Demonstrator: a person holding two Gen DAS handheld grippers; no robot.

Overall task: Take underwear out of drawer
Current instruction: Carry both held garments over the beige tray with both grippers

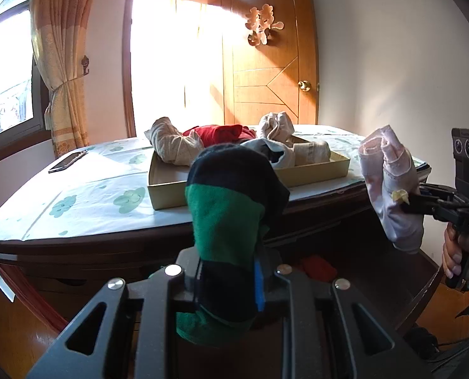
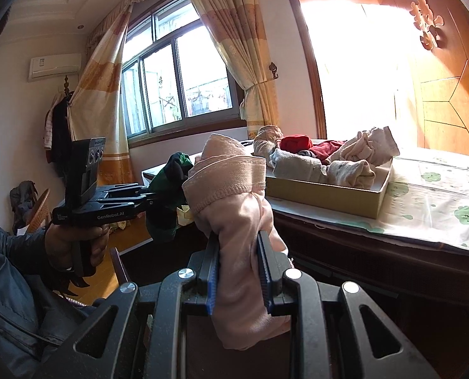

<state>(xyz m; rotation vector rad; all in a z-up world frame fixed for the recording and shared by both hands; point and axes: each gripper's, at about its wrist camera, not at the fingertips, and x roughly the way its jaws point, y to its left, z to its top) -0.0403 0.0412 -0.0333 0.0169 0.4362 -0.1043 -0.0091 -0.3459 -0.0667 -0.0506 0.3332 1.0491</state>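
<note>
My left gripper (image 1: 229, 287) is shut on green and navy underwear (image 1: 225, 208), held up in front of the dresser; it also shows in the right wrist view (image 2: 166, 186). My right gripper (image 2: 237, 271) is shut on pale pink underwear (image 2: 231, 195), which also shows at the right of the left wrist view (image 1: 389, 183). Below them the dark wooden drawer (image 1: 354, 252) stands open with a red garment (image 1: 318, 268) inside. A shallow cardboard tray (image 1: 313, 173) on the dresser top holds several rolled beige, grey and red garments (image 2: 326, 158).
The dresser top has a white cloth with green prints (image 1: 108, 192) and a phone (image 1: 67, 161) at its left. Behind are a wooden door (image 1: 266, 72), a bright doorway, curtains (image 2: 253, 72) and a window. A wicker chair (image 2: 38, 211) stands at far left.
</note>
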